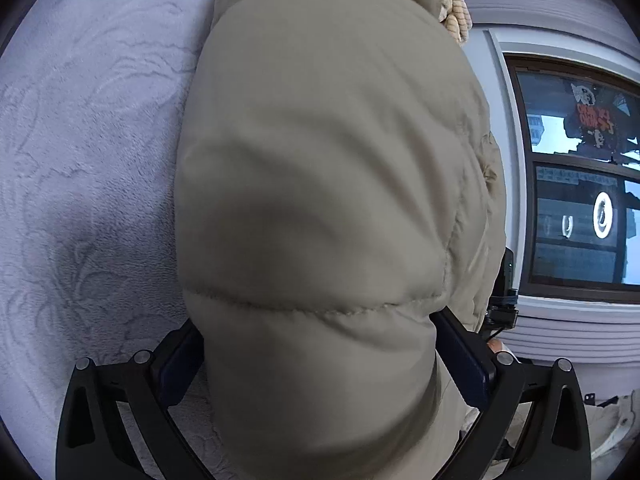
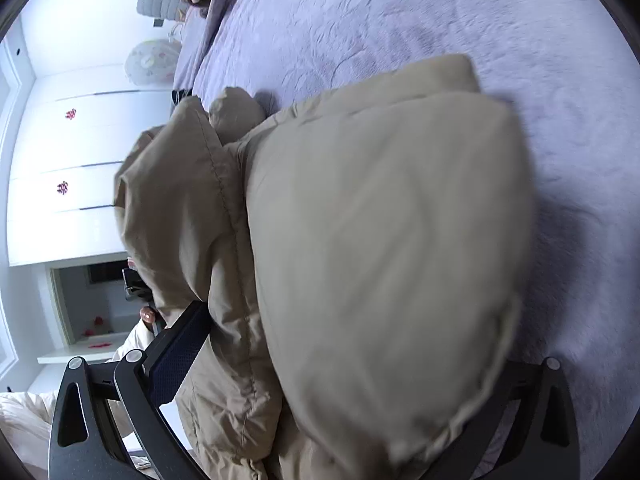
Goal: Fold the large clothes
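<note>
- Jacket (image 1: 320, 200), beige and puffy, heaped on lilac bed (image 1: 88, 128), filling both views.
- Left gripper (image 1: 320, 364) clamped on a quilted fold, pads pressing either side.
- Right gripper (image 2: 344, 360) spread wide around a padded bulge; right finger hidden behind cloth.
- Window (image 1: 580, 184) beyond jacket; white wardrobe (image 2: 72, 160) off bed's edge.

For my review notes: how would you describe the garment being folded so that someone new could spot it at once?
Start from the lilac plush bedspread that covers the bed. On it lies a bulky beige puffer jacket, padded and stitched in quilted sections, lying between the fingers of the right gripper. It is the only tan, puffy item on the bed; everything around it is flat lilac fabric.
</note>
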{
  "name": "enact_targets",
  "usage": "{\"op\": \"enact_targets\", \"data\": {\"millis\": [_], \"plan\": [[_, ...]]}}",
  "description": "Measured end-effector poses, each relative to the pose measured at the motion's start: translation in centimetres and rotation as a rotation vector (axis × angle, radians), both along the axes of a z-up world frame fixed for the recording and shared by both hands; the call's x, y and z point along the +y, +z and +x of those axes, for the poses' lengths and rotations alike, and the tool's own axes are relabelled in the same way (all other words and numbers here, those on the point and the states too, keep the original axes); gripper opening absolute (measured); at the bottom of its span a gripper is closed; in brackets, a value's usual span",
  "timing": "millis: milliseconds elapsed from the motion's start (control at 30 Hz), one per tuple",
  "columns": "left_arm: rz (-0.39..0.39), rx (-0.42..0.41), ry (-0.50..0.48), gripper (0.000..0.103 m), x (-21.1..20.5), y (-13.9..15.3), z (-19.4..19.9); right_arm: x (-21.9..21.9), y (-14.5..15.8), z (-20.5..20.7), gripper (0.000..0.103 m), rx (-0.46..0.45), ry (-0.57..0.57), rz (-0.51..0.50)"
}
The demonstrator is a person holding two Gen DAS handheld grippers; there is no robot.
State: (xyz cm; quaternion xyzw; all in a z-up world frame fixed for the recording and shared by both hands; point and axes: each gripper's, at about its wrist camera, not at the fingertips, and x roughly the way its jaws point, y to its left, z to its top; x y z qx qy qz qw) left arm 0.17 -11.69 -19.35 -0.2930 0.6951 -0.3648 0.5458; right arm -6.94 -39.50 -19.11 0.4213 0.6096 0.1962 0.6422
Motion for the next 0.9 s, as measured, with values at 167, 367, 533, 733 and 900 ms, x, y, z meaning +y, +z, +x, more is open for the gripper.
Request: {"op": "enact_targets", "data": {"millis": [167,367,533,733,900], "plan": [[0.032,-0.005,0.006,0.103,-1.9,-0.2,-0.4,0.7,-1.7,1.1,0.103,0.042,0.010,0.015],[0.202,-0.141,-0.021,0.103,-4.4,2.8,-0.6,0.7,-1.7,0.7,0.103,0.070,-0.025,-0.004],[0.296,-0.205,-0.024,0.103,-6.1,4.4,-0.6,1.1,-1.7,0.2,0.103,0.094,-0.057,-0.008],[0.345,-0.233,-0.010,0.101,-6.4,5.5,-1.3,1.4,-1.1,-0.1,0.090,0.080,-0.046,-0.023],[0.334,-0.287,-0.007,0.083,-6.5,7.2,-1.4,1.4,0.1,-0.5,0.057,0.052,-0.062,0.005]]}}
